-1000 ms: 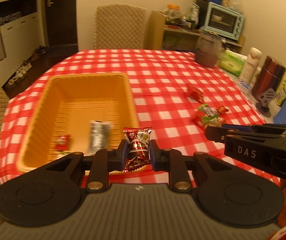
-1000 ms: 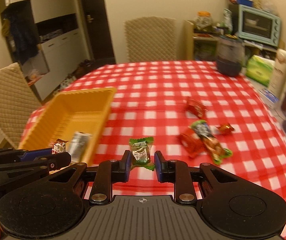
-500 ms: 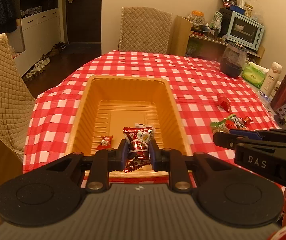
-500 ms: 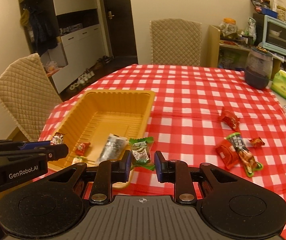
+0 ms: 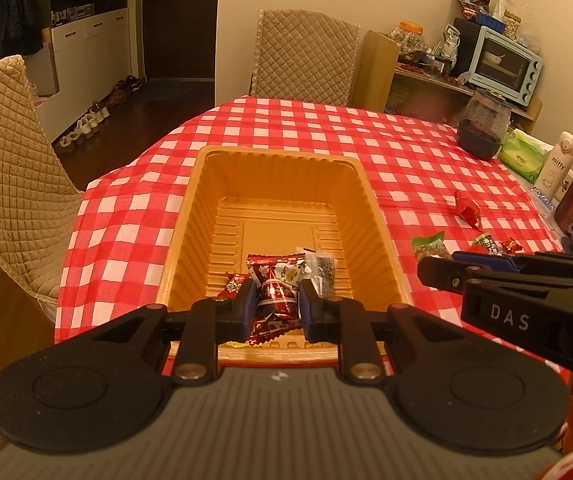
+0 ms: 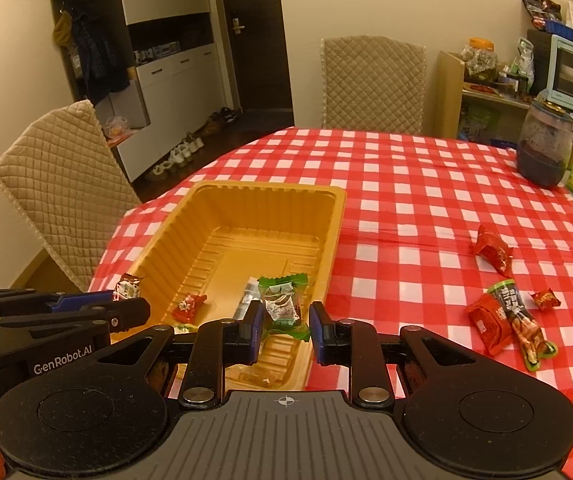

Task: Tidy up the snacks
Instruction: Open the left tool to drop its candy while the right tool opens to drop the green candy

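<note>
Red-wrapped candy (image 5: 274, 294) sits clamped in the left gripper (image 5: 274, 304) above the orange tray's (image 5: 370, 216) near edge; the right gripper (image 6: 285, 322) pinches a green-wrapped candy (image 6: 282, 304) there too.

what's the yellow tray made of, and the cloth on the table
Tray: looks like thin moulded plastic, semi-glossy, going by the ribbed walls and stepped floor. Tablecloth: red-and-white check, probably wipeable vinyl or a thin woven fabric; its faint sheen and a crease line leave that open.
</note>
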Demonstrator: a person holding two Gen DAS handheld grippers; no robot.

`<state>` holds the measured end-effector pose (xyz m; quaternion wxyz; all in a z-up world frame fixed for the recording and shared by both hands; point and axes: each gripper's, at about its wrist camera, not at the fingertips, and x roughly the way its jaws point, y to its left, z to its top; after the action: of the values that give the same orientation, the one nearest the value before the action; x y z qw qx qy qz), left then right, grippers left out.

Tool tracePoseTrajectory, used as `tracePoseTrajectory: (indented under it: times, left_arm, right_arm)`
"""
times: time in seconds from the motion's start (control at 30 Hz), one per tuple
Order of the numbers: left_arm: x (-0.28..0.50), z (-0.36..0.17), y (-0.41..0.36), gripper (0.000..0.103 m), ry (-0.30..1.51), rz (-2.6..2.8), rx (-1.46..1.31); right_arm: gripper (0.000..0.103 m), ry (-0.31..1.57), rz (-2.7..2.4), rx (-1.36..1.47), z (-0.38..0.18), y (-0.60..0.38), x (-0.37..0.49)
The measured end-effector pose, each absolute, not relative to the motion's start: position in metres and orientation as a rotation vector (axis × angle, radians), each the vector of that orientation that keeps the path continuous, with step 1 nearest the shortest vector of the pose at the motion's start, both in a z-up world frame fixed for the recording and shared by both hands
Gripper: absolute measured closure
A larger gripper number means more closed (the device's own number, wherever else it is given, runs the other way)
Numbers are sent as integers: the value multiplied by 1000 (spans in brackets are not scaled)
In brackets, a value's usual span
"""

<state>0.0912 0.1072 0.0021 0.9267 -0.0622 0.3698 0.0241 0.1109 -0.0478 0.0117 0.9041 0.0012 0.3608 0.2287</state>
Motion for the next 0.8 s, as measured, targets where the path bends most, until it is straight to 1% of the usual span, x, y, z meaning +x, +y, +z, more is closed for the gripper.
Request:
tracePoseTrajectory:
  times: [0.8]
  left_arm:
    - [118, -21, 122, 82, 809, 43, -134]
  right_arm:
    - [78, 780, 462, -4, -6, -34, 134]
